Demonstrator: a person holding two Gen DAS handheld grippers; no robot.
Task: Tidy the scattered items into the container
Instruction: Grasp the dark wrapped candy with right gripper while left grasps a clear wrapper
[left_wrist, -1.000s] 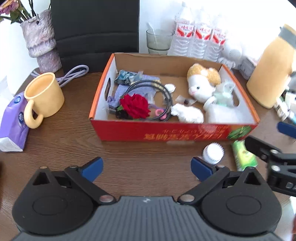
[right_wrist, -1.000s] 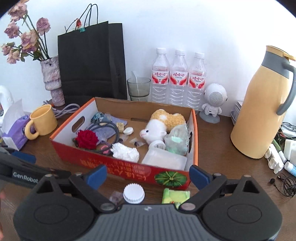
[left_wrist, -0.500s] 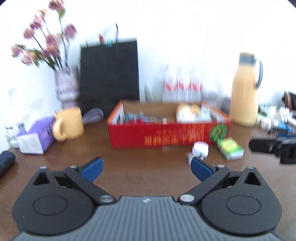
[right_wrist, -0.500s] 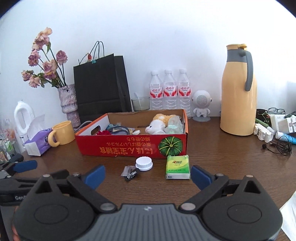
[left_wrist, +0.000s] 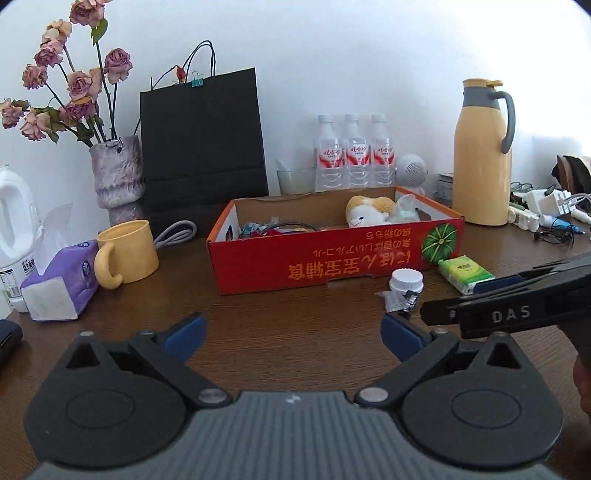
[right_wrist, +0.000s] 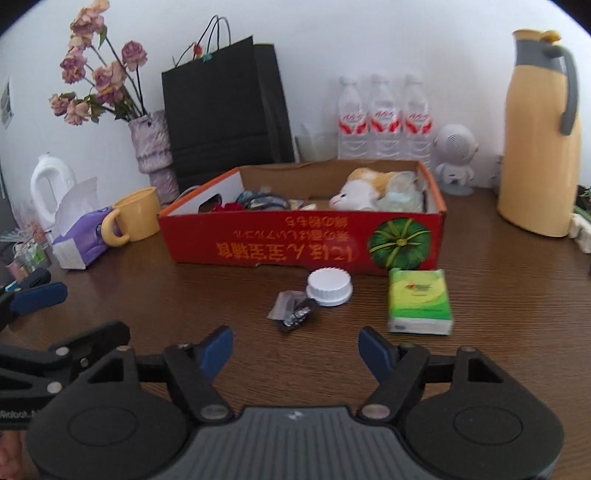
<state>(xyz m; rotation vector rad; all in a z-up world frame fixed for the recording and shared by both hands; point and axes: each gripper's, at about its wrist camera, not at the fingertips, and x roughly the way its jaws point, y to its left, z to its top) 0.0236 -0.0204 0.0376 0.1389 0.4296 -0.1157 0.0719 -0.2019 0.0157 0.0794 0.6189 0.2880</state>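
A red cardboard box (left_wrist: 332, 264) (right_wrist: 295, 243) stands mid-table and holds a plush toy (right_wrist: 365, 188), a red flower, cables and other small items. In front of it on the table lie a white round lid (right_wrist: 329, 287) (left_wrist: 406, 280), a small dark foil packet (right_wrist: 293, 314) (left_wrist: 400, 301) and a green tissue pack (right_wrist: 419, 301) (left_wrist: 465, 269). My right gripper (right_wrist: 295, 350) is open and empty, just short of the packet. My left gripper (left_wrist: 291, 332) is open and empty, over bare table left of those items.
A yellow mug (left_wrist: 127, 253), a purple tissue pack (left_wrist: 61, 284), a vase of dried roses (left_wrist: 116, 177), a black paper bag (left_wrist: 203, 147), three water bottles (left_wrist: 351, 155), a yellow thermos (left_wrist: 482, 155) and chargers (left_wrist: 543, 214) ring the box.
Both grippers have pulled back and dropped low from above the box. The right gripper has then moved closer to the packet and lid. Both stay open.
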